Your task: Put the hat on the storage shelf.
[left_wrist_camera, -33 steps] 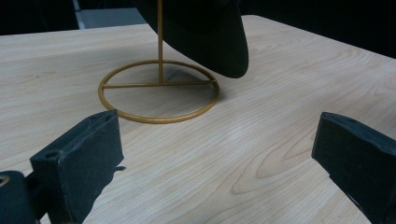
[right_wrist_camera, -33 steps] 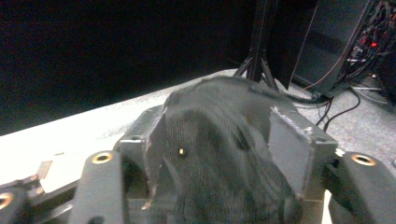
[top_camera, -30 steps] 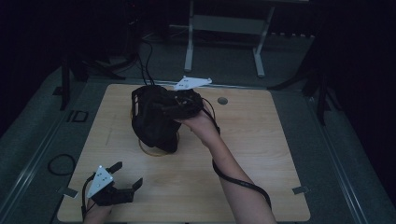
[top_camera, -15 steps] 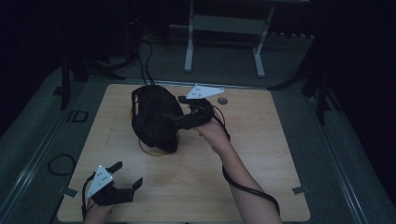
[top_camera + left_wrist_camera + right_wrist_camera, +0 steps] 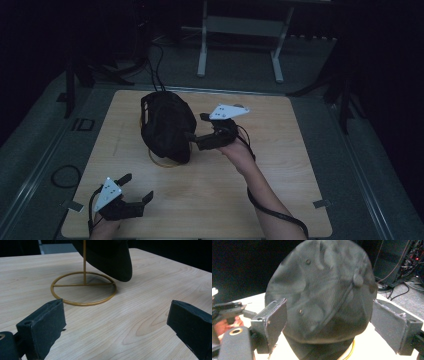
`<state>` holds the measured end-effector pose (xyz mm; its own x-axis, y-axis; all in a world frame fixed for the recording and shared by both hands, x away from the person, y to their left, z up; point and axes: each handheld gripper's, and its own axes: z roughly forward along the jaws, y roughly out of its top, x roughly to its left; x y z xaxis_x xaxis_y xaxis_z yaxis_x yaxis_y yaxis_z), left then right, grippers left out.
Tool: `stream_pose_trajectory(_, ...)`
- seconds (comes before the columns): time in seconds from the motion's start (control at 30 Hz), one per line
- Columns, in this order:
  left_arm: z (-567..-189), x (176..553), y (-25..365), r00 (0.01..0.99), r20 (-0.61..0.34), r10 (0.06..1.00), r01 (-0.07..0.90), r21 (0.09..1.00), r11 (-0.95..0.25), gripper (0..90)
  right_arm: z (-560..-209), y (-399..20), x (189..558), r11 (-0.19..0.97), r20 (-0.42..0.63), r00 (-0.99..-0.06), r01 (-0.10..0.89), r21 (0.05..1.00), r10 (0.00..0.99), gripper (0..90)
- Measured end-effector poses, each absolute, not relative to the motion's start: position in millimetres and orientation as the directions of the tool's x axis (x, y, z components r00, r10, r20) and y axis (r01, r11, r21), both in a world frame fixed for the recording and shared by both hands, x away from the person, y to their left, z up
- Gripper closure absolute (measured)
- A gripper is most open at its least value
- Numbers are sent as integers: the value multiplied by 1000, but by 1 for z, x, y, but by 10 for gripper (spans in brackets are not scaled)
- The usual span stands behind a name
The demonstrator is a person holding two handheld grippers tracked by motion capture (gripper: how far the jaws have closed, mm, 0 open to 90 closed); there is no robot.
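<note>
Black mesh cap (image 5: 166,125) on gold wire stand (image 5: 83,288) — both hand-held grippers, right (image 5: 196,131) and left (image 5: 136,189), gape empty.

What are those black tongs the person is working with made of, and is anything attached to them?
Each hand carries black tongs: the left tongs and the right tongs. Both end in two blocky black jaws with flat, rough-faced pads. A pale grey three-cornered plate with small dark dots sits on top of each. A black cable trails from the right one along the forearm, which is bare, with no sleeve.

Black cap (image 5: 165,125), frame centre; gold wire stand (image 5: 83,288) beneath; pale wood-grain tabletop (image 5: 280,165); black hand-held gripper (image 5: 197,131) with grey plate.
</note>
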<state>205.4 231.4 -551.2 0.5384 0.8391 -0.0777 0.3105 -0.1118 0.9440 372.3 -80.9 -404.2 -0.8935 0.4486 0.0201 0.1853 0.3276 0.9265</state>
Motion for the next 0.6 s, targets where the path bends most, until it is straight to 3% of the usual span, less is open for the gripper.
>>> stream_pose_trajectory(0.6, -552, 206, 231, 540, -79, 838, 312, 943, -112, 22, -449, -101, 350, 368, 28, -903, 202, 908, 428, 140)
